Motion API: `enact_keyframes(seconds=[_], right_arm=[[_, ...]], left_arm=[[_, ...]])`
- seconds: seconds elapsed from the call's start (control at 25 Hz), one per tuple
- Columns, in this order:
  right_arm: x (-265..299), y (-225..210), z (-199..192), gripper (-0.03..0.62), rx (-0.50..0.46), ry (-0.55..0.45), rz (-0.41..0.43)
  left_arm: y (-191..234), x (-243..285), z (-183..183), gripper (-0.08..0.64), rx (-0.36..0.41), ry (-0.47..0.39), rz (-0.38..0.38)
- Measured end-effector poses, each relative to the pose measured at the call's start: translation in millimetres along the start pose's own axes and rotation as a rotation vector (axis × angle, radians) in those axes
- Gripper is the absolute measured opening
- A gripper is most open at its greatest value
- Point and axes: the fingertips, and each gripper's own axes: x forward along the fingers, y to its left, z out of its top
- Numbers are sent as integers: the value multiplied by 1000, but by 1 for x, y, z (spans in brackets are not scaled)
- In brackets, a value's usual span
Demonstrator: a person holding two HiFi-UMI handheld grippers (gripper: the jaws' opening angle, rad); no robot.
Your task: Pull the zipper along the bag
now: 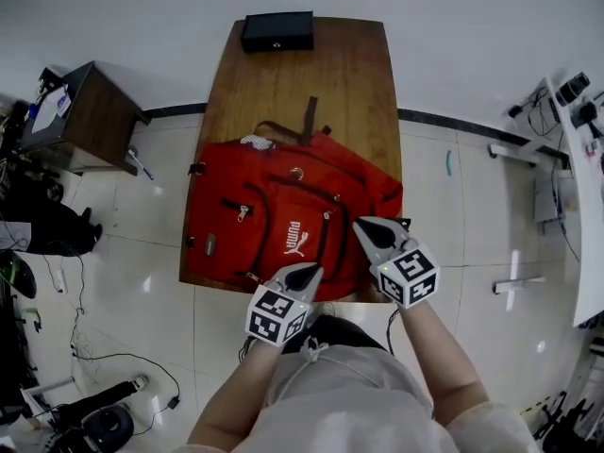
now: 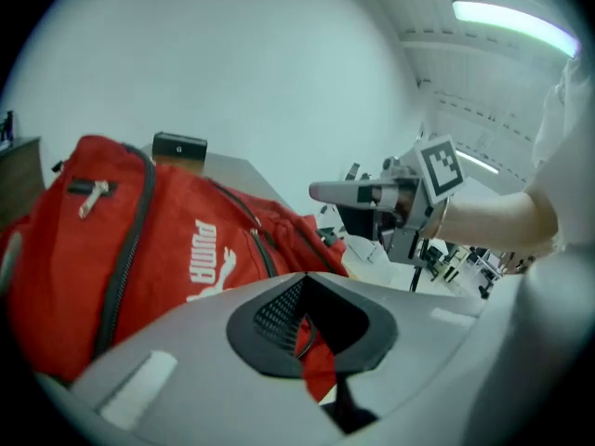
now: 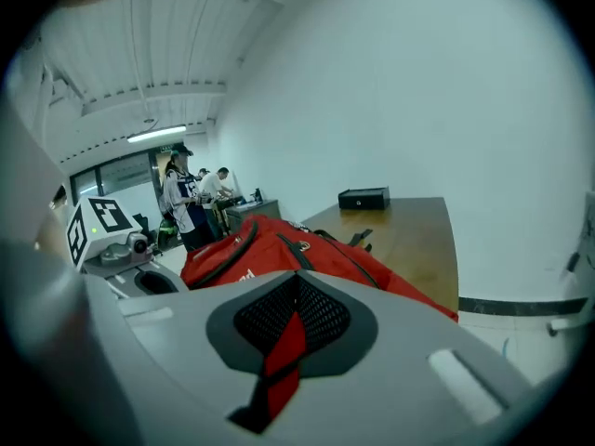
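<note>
A red backpack (image 1: 283, 215) with black zipper lines lies flat on the wooden table (image 1: 311, 74). My left gripper (image 1: 304, 274) sits at the bag's near edge, shut on a fold of its red fabric (image 2: 316, 360). My right gripper (image 1: 366, 226) is at the bag's near right corner, a little further in. A strip of red fabric (image 3: 284, 342) is pinched between its shut jaws. A silver zipper pull (image 1: 243, 212) hangs on a front pocket, away from both grippers. Whether either gripper holds a zipper pull is hidden by the jaws.
A black box (image 1: 277, 30) stands at the table's far end. A dark side cabinet (image 1: 80, 111) is left of the table, with cables on the floor (image 1: 104, 347) below it. White equipment (image 1: 585, 159) lines the right side. People (image 3: 181, 198) stand far back in the right gripper view.
</note>
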Motion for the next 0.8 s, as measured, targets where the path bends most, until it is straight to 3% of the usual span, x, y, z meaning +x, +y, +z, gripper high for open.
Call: enact_keyframes(seconds=[0.24, 0.4, 0.6, 0.8], right_arm=[[-43, 45, 36, 6, -67, -151, 17], [-70, 80, 49, 5, -116, -207, -2], [-100, 135, 37, 5, -133, -232, -38], [-121, 202, 12, 5, -105, -232, -87]], left_arm=[[-29, -63, 73, 8, 172, -283, 66], [-49, -112, 98, 8, 234, -432, 72], [-67, -173, 81, 8, 266, -500, 61], [-82, -239, 40, 8, 203, -542, 6]])
